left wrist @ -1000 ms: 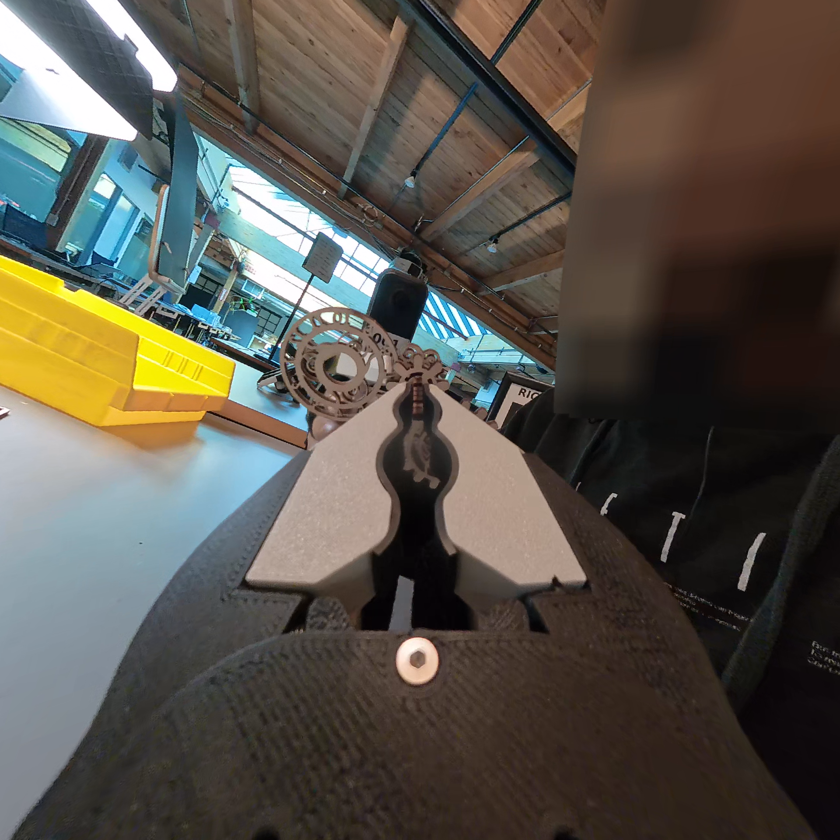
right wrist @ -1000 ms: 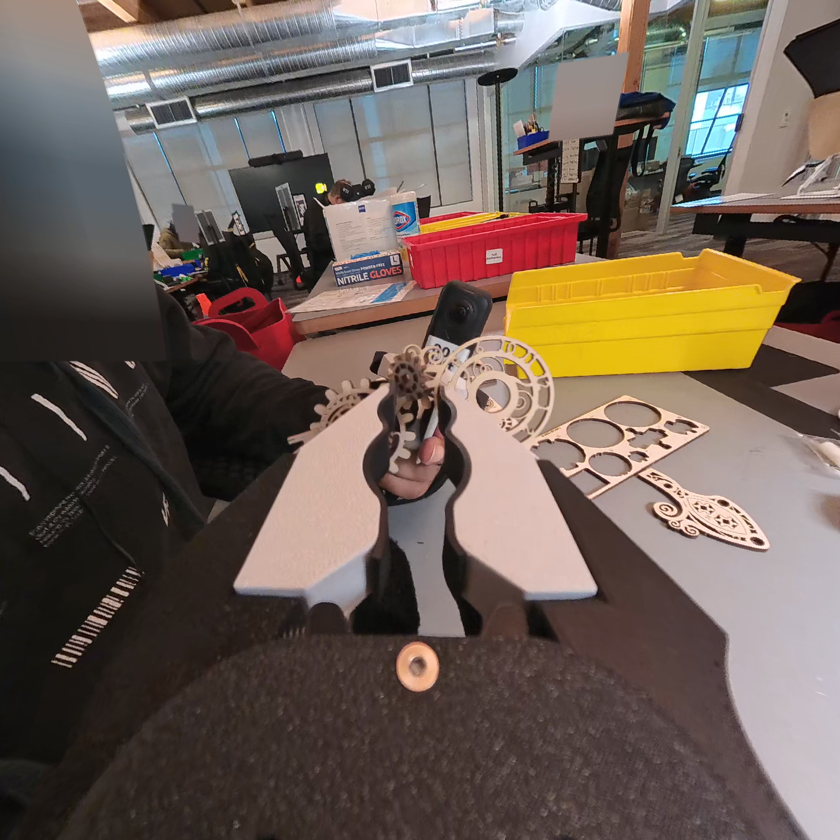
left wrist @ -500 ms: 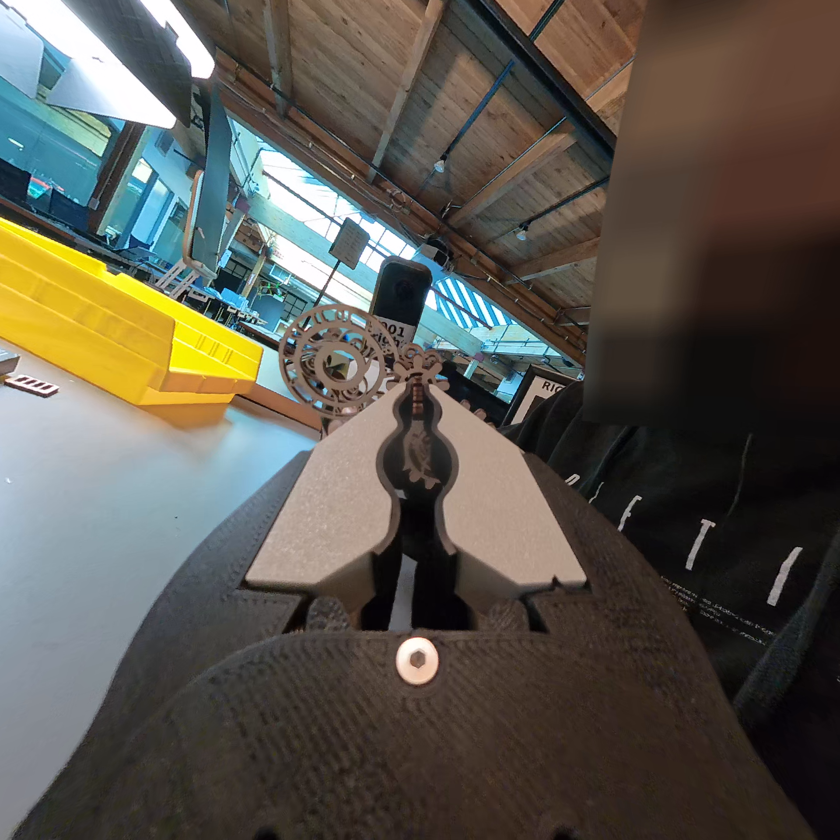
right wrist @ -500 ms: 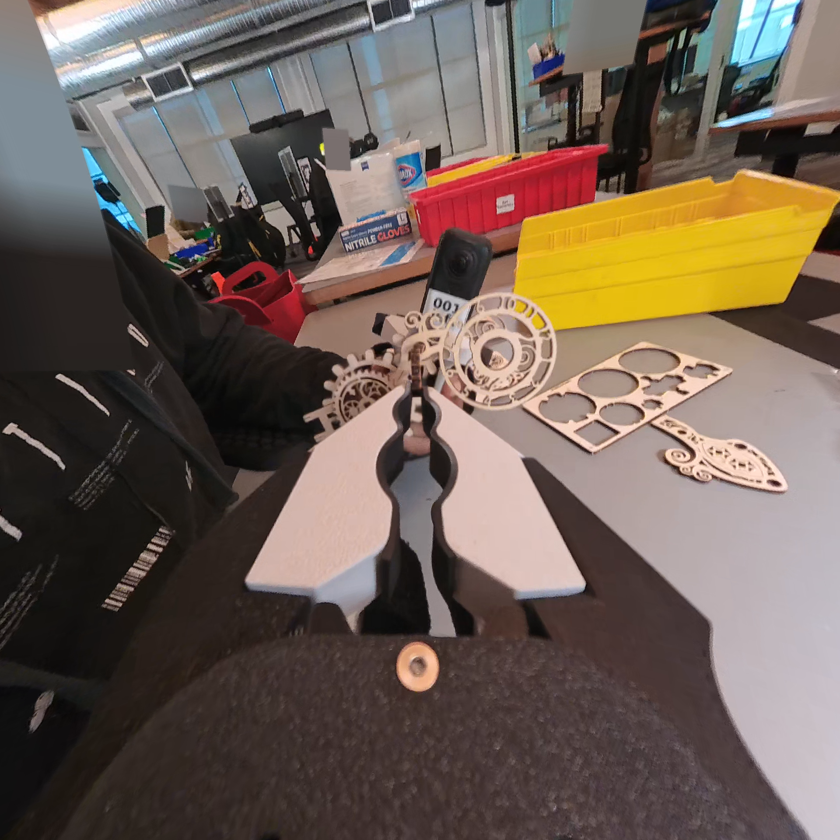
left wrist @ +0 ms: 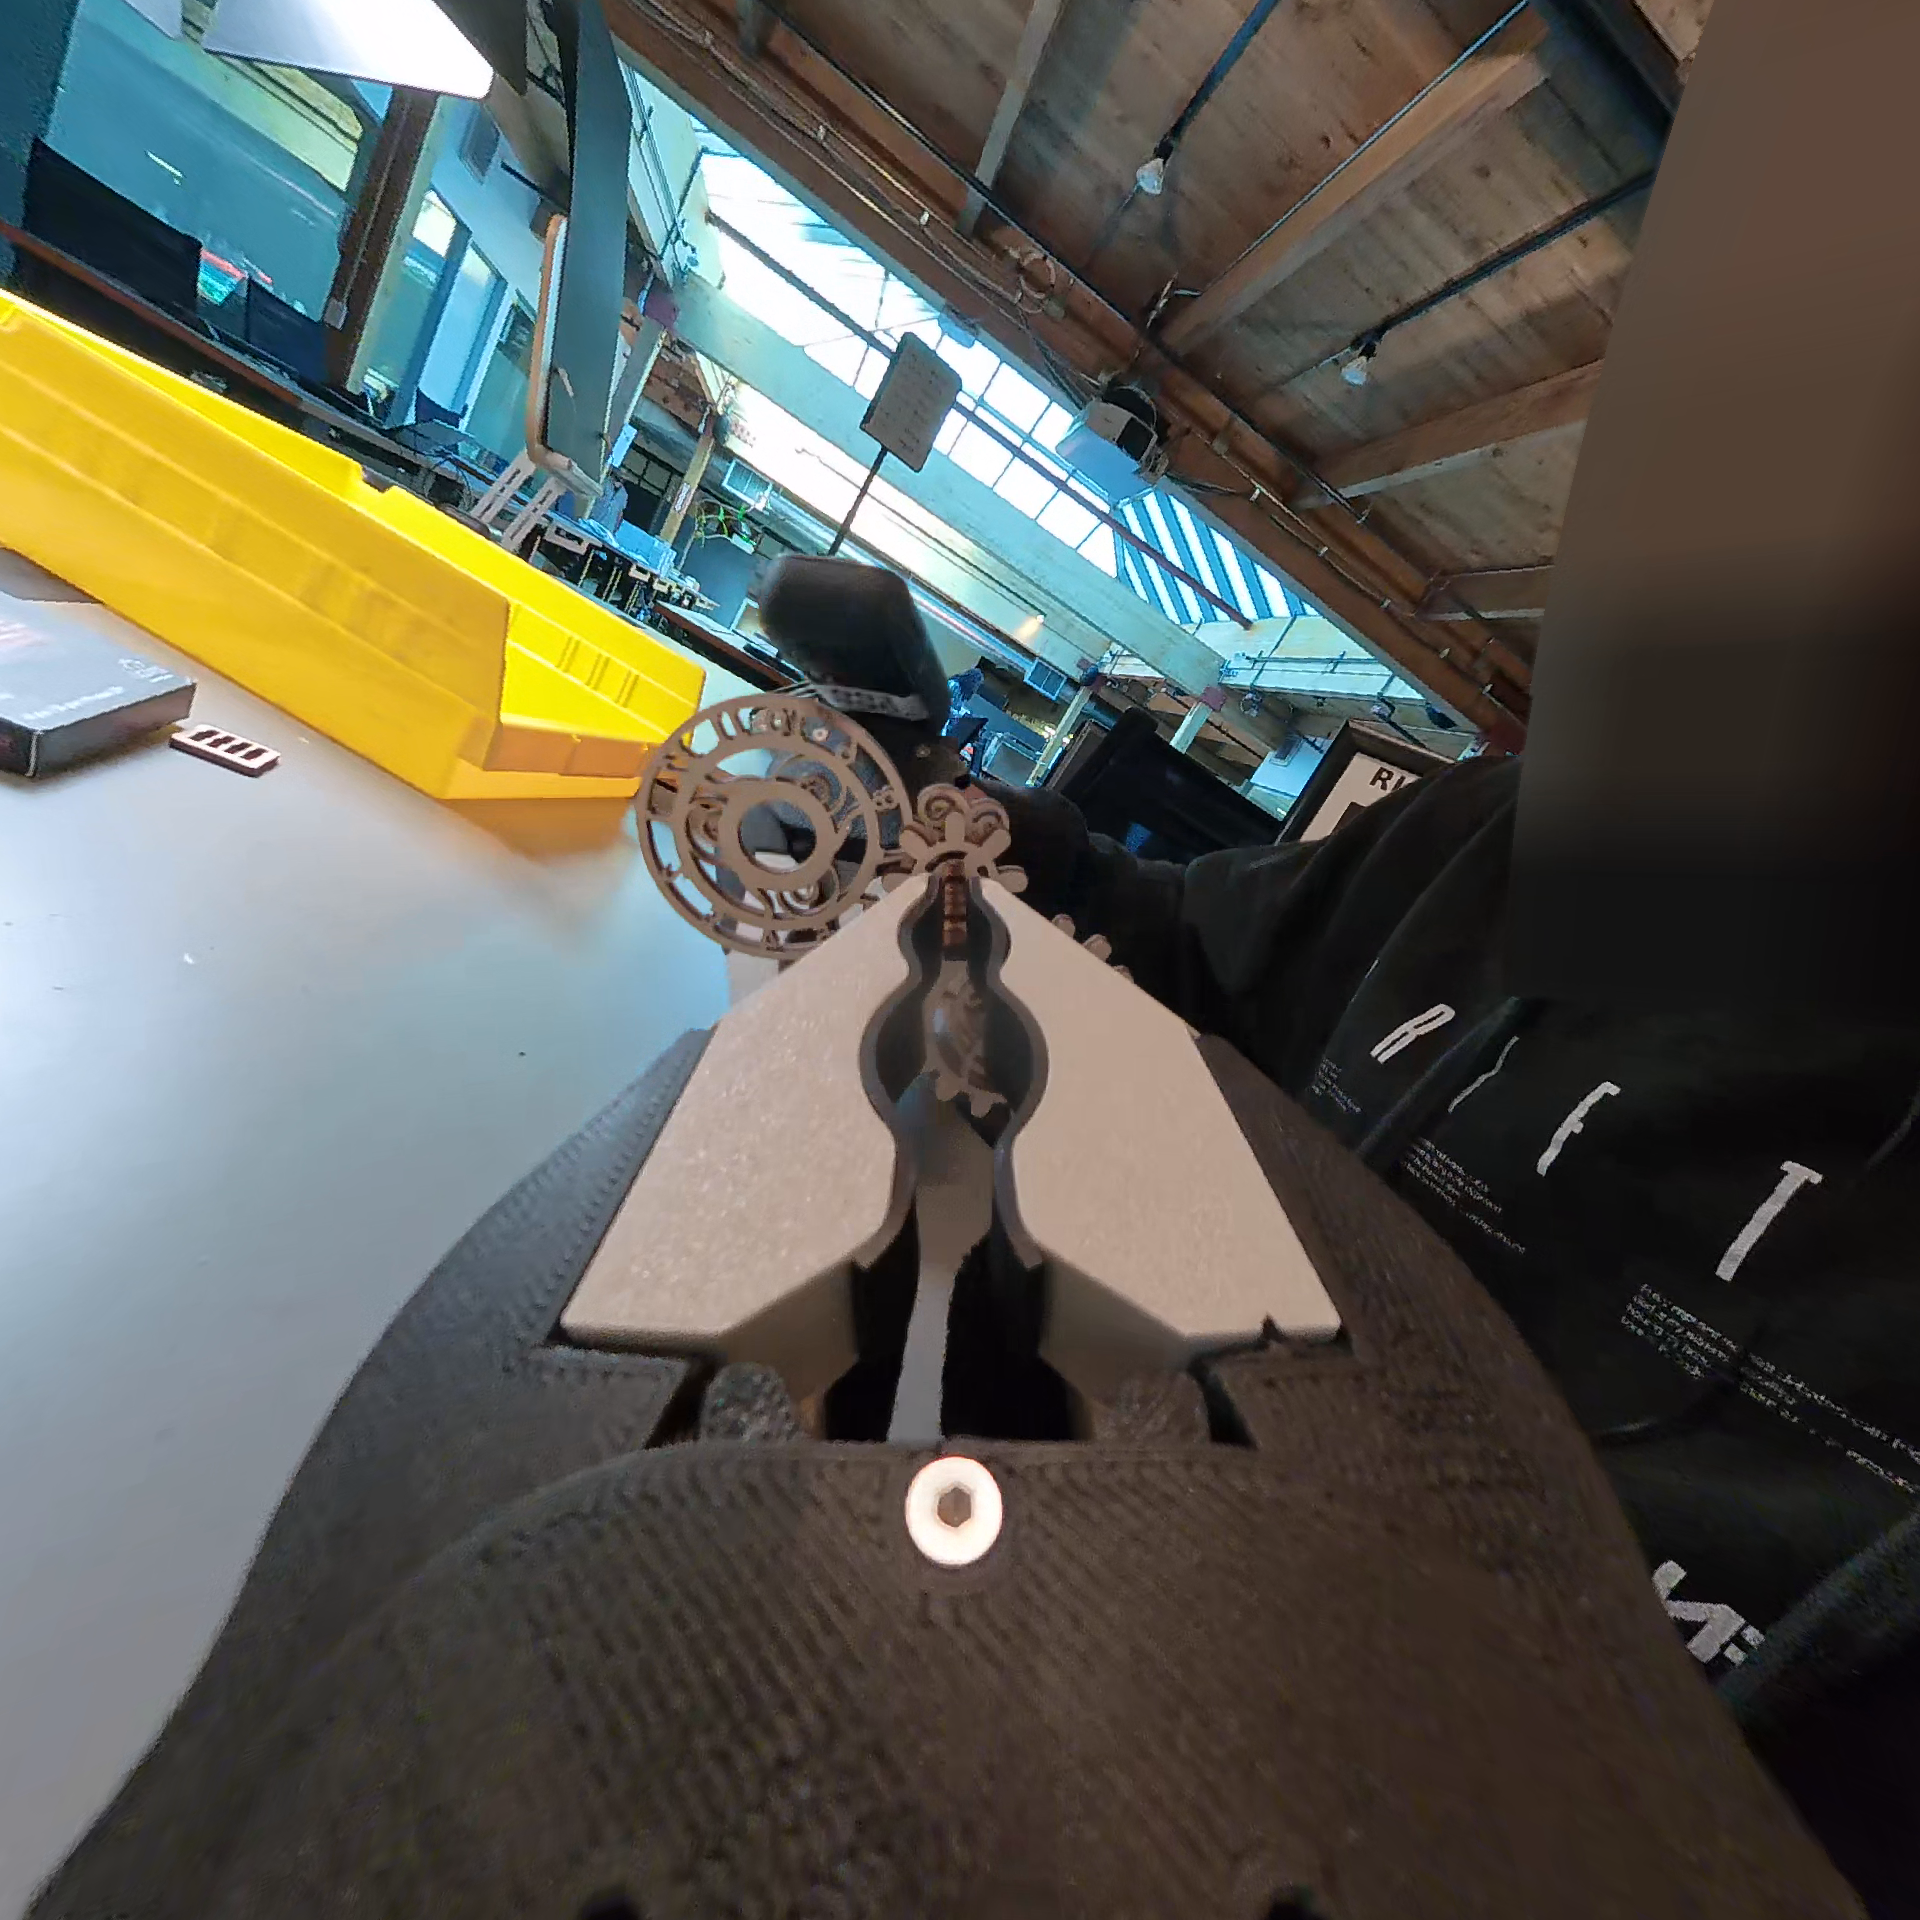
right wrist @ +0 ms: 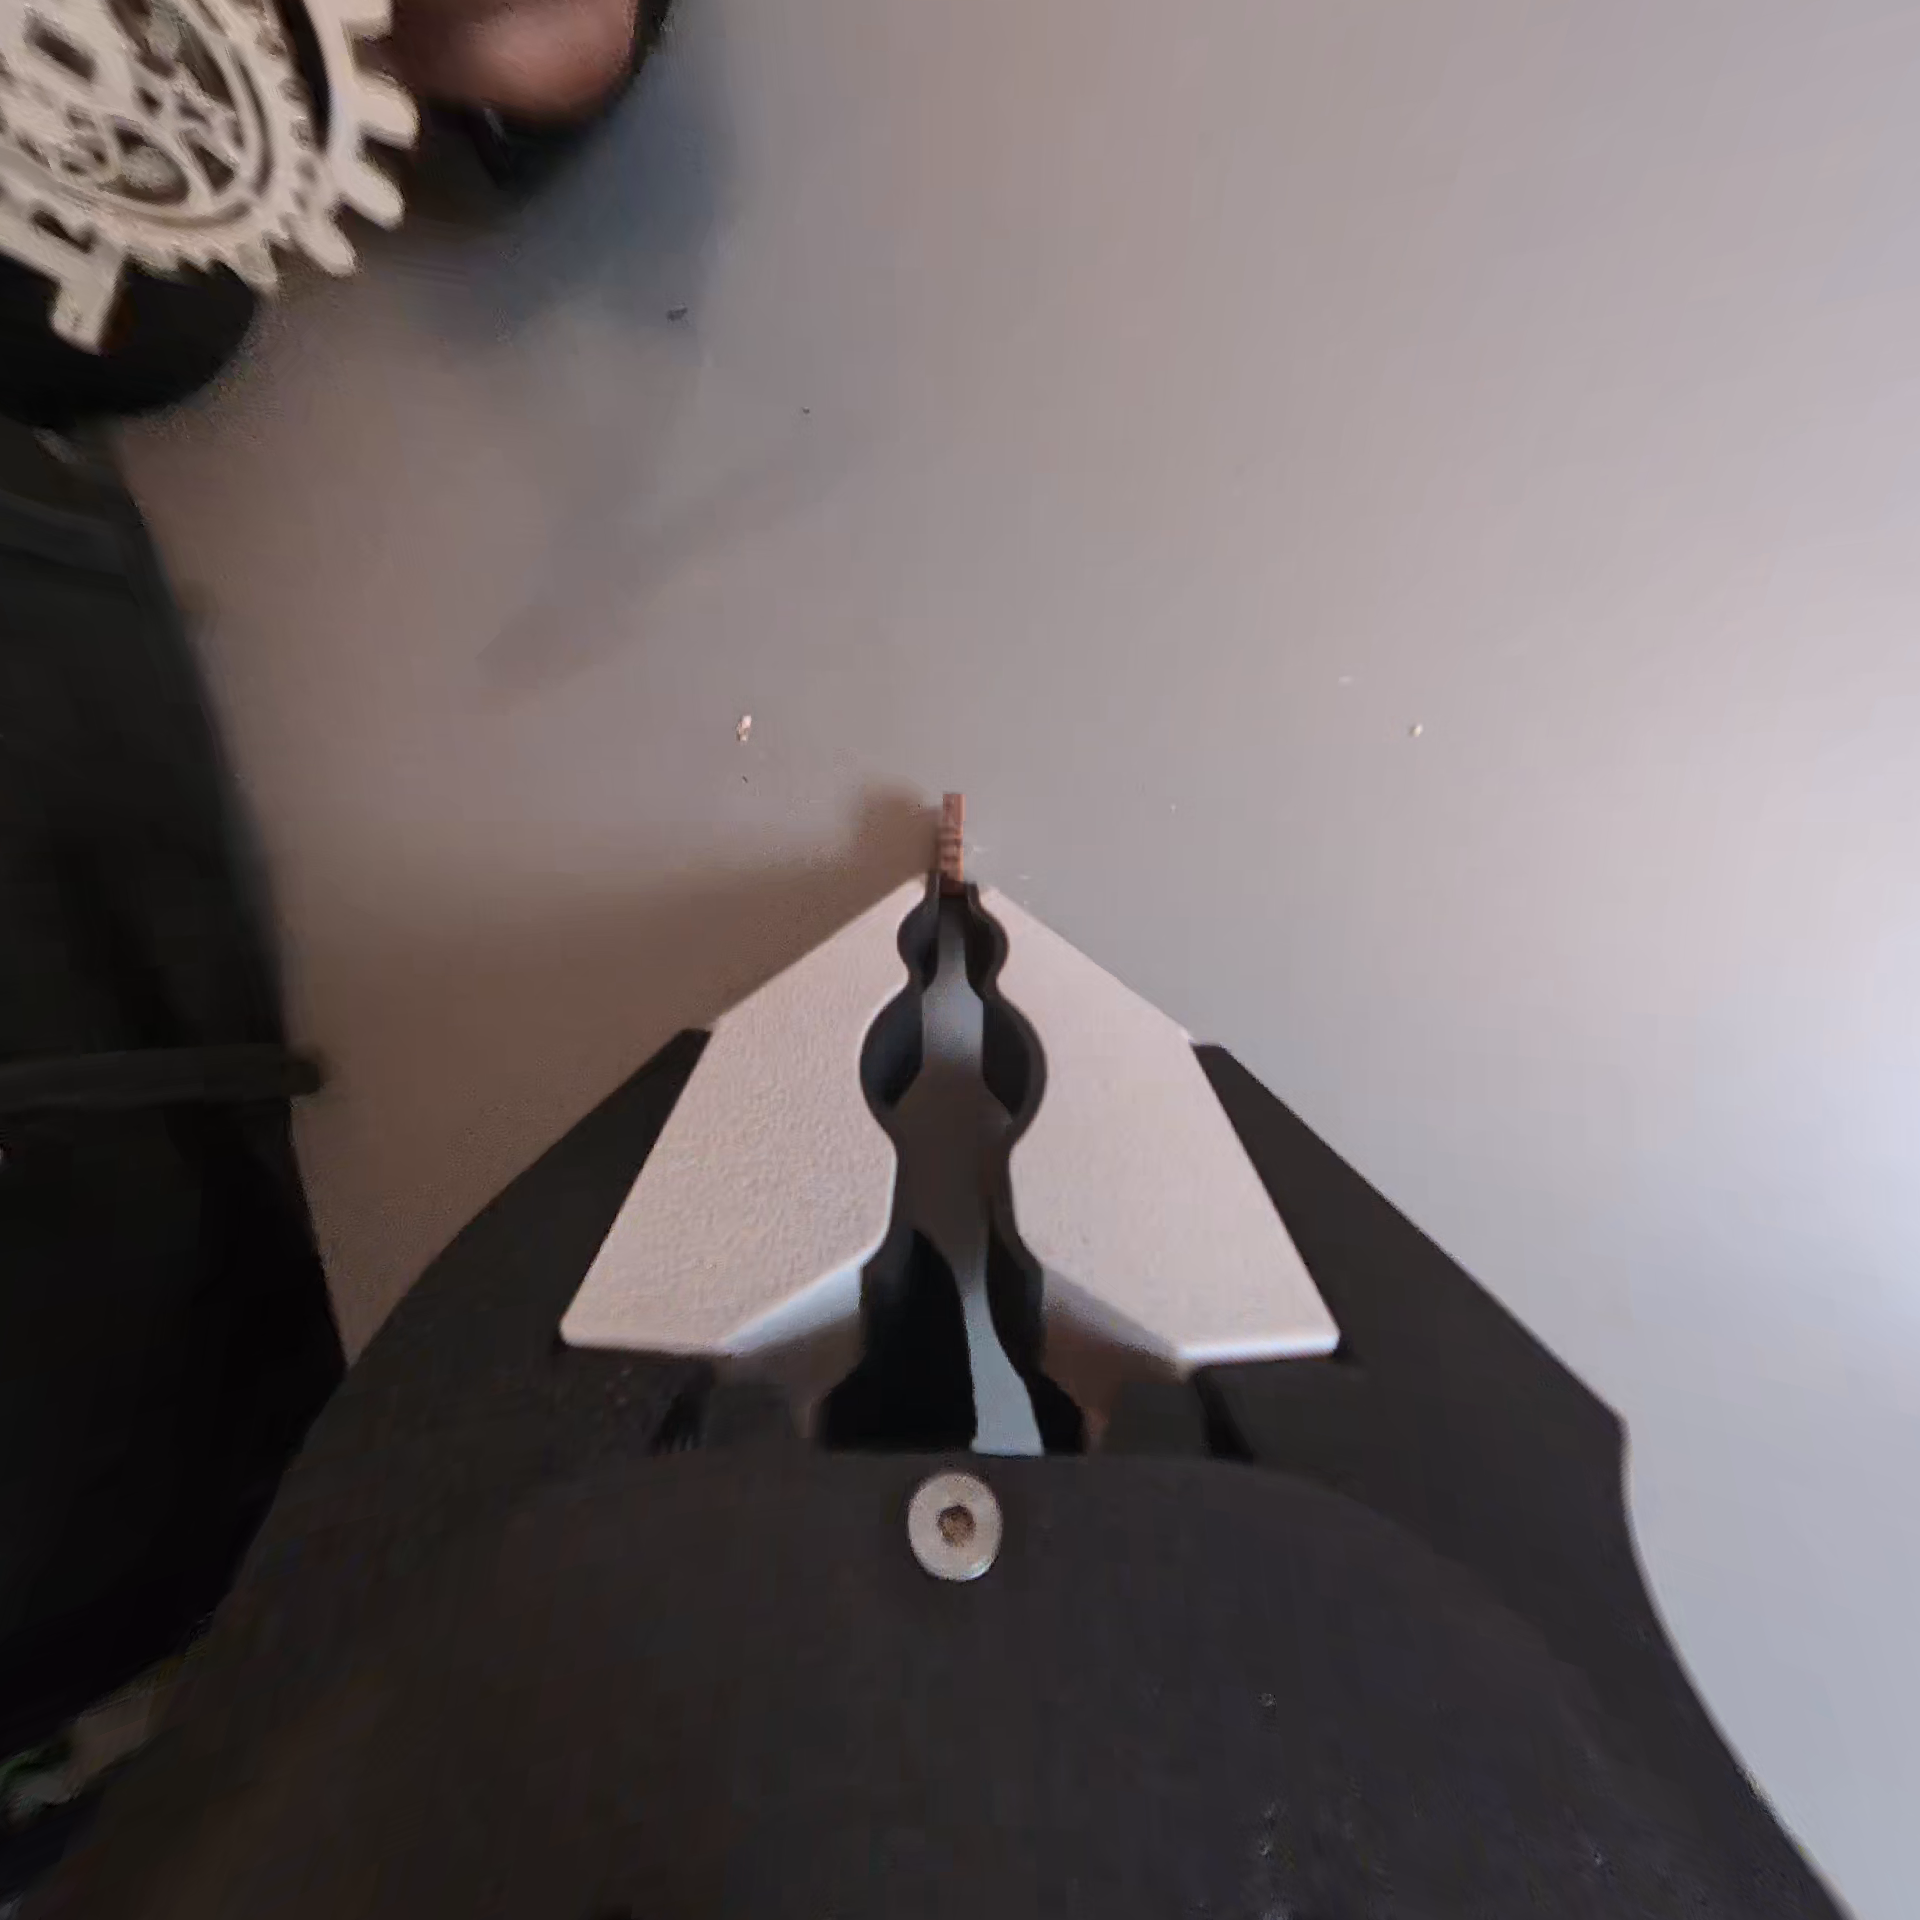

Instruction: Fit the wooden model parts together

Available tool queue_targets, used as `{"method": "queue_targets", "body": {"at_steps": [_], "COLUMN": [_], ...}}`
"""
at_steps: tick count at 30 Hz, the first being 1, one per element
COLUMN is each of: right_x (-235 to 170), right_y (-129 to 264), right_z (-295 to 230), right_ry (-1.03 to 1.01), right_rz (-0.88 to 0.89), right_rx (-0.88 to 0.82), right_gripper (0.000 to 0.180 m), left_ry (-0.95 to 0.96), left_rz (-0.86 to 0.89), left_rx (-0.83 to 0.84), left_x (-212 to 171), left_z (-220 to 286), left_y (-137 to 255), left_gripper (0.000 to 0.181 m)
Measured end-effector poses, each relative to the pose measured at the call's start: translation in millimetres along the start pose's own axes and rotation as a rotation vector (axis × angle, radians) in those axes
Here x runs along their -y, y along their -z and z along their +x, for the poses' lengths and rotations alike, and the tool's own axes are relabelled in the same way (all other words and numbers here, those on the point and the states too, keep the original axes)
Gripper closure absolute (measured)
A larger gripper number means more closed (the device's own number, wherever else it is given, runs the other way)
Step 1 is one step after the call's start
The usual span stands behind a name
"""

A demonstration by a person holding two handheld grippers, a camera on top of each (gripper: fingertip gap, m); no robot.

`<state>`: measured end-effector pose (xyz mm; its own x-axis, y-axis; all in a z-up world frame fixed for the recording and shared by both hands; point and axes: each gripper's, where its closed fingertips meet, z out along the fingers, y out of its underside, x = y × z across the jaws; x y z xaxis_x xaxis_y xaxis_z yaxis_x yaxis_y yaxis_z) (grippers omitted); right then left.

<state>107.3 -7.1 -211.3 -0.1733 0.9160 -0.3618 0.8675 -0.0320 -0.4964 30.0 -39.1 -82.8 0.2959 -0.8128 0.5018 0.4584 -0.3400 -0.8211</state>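
Observation:
In the left wrist view my left gripper (left wrist: 954,899) is shut on the wooden model, held edge-on above the table. Its round openwork dial (left wrist: 764,831) and a curled ornament (left wrist: 951,826) stand out just past the fingertips. In the right wrist view my right gripper (right wrist: 953,883) points down at the grey table (right wrist: 1351,468) and is shut on a small thin wooden piece (right wrist: 953,840) that sticks out of the tips. A toothed wooden gear (right wrist: 177,156) of the model shows at the top left of that view, with a fingertip (right wrist: 540,52) beside it.
A yellow bin (left wrist: 312,613) stands on the table at the left, with a black box (left wrist: 73,686) and a small brown slotted piece (left wrist: 223,748) in front of it. A person in black clothing (left wrist: 1558,1091) is close on the right. About 15 cm separates my left fingertips from my right.
My right gripper has swung away from the model and now faces down at the table, with a thin piece in its tips. My left gripper still holds the model, with more of the table now in view.

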Motion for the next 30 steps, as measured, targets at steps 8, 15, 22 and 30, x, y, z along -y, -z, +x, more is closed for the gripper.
{"method": "queue_targets", "body": {"at_steps": [8,15,22,30], "right_x": [4.0,6.6,8.6,7.2], "right_y": [14.1,2.7,-0.9,-1.5], "right_z": [15.1,9.4,16.9,13.4], "right_ry": [0.292,0.385,0.407,0.387], "right_rz": [-0.055,-0.104,-0.205,-0.215], "right_rx": [-0.285,-0.218,-0.207,-0.225], "right_gripper": [0.143,0.142,0.153,0.162], "left_ry": [0.002,-0.006,-0.021,-0.024], "left_rz": [-0.025,-0.043,-0.058,-0.066], "left_rx": [0.000,-0.011,-0.009,-0.012], "left_x": [-3.3,-4.6,-5.3,-6.0], "left_z": [0.0,2.5,3.3,3.9], "left_y": [-1.0,-1.7,-1.4,-1.7], "left_gripper": [0.179,0.179,0.179,0.179]}}
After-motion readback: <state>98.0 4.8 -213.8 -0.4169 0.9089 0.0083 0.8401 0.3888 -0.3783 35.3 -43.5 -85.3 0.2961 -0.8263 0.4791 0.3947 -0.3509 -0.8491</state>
